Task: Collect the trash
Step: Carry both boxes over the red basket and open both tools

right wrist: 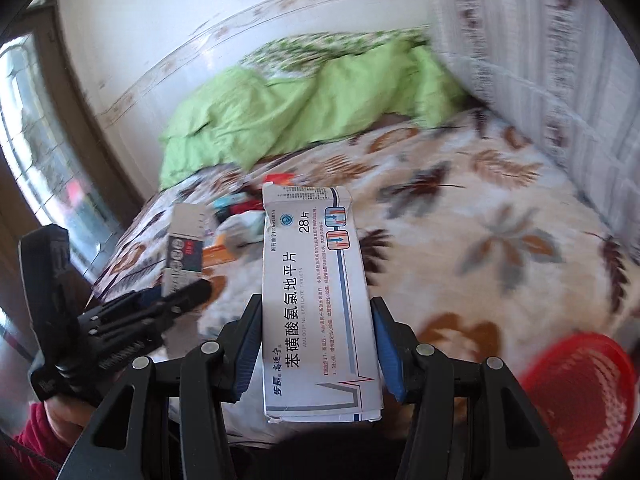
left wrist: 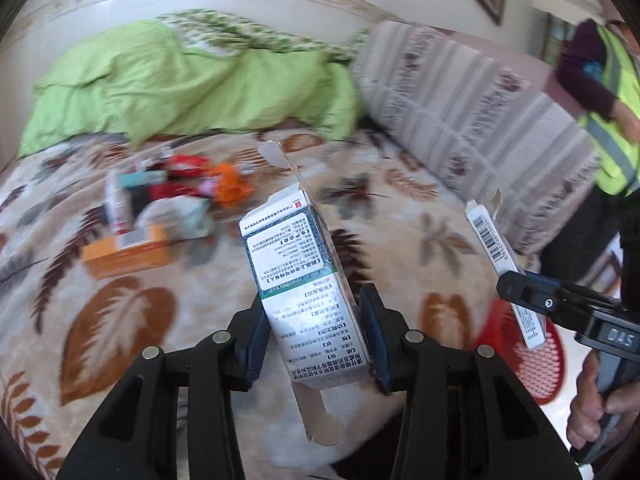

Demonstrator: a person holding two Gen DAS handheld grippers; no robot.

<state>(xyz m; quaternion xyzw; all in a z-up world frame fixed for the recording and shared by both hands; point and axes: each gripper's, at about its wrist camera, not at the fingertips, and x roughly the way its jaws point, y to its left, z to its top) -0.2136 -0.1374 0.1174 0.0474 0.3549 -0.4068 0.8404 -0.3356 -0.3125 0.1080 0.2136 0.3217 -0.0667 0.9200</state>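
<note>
Both grippers are loaded: the left gripper (left wrist: 316,344) clamps a green box (left wrist: 298,276), the right gripper (right wrist: 318,348) a white box (right wrist: 316,292). Neither is binned yet; the red basket (right wrist: 588,396) waits at four o'clock. A litter pile (left wrist: 160,200) remains on the bed (left wrist: 400,208) at ten o'clock.

The left gripper (left wrist: 316,344) clamps a green-and-white medicine carton (left wrist: 298,276) between its blue pads, the carton tilted with its open top flap away from the tongs and a loose flap hanging below them. Beyond and to the left of the tongs, on a leaf-patterned blanket (left wrist: 120,320), lie an orange box (left wrist: 126,254) and a blurred heap of wrappers (left wrist: 180,188), with a green quilt (left wrist: 188,84) farther back. To the right, the right gripper (left wrist: 532,292) holds a white barcoded carton (left wrist: 496,240) above a red mesh basket (left wrist: 536,356).
</note>
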